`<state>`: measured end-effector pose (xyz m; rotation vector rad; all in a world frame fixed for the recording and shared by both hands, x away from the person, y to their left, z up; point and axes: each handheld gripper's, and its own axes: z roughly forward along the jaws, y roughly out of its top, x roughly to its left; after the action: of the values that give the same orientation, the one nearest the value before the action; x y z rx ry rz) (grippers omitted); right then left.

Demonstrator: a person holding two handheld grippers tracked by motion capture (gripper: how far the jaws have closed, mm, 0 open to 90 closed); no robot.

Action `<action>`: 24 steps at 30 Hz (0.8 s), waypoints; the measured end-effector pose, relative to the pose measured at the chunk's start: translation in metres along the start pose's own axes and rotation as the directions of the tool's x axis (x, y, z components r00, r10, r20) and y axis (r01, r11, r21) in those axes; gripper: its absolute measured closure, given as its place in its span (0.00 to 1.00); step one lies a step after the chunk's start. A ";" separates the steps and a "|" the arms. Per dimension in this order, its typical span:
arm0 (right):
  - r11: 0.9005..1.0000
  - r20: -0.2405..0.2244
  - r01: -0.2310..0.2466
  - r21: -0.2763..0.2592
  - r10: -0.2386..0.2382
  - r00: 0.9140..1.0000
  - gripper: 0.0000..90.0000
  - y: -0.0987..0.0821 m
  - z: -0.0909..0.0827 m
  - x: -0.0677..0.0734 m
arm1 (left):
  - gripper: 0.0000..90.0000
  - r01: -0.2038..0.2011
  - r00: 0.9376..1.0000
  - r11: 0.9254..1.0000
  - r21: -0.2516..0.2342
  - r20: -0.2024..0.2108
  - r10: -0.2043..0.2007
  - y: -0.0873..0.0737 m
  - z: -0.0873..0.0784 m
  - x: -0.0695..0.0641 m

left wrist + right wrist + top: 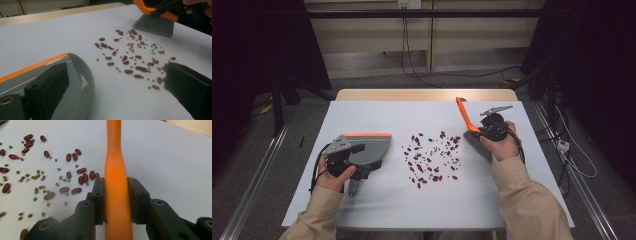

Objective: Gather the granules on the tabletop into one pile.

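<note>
the right gripper [484,131] is clamping its fingers [98,195] on the orange handle of the brush [468,125], whose grey bristles are resting on the white table [377,200] just beside the scattered red beans [432,156] and small green beans [136,46]. the left gripper [362,161] is holding the grey dustpan [372,147] left of the beans; whether its fingers are clamping cannot be told.

We take this for a lab or recording room: our surface [377,200] is a plain white sheet over a wooden top, black curtains [597,60] hang on both sides, cables [412,65] trail from a wall socket [408,4], and metal rails [257,175] run along the grey floor [257,145].
</note>
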<state>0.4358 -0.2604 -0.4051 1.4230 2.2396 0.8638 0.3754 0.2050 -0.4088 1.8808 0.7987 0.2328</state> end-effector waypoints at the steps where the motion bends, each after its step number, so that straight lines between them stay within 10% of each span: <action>1: 1.000 0.003 0.007 0.005 -0.007 1.000 0.74 0.000 0.000 0.000 | 0.06 0.002 1.000 1.000 -0.002 0.000 -0.002 -0.001 -0.001 0.000; 13: 0.998 0.008 0.030 0.046 -0.031 0.999 0.78 -0.014 -0.004 -0.002 | 0.06 0.011 1.000 1.000 -0.004 -0.018 -0.011 -0.006 -0.007 0.003; 24: 0.985 -0.021 0.122 -0.120 -0.125 0.992 0.79 0.019 0.025 -0.005 | 0.06 0.005 1.000 1.000 0.011 -0.015 -0.005 -0.009 -0.006 0.003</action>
<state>0.4660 -0.2515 -0.4117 1.2130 2.2304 0.9638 0.3711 0.2133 -0.4147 1.8888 0.8162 0.2399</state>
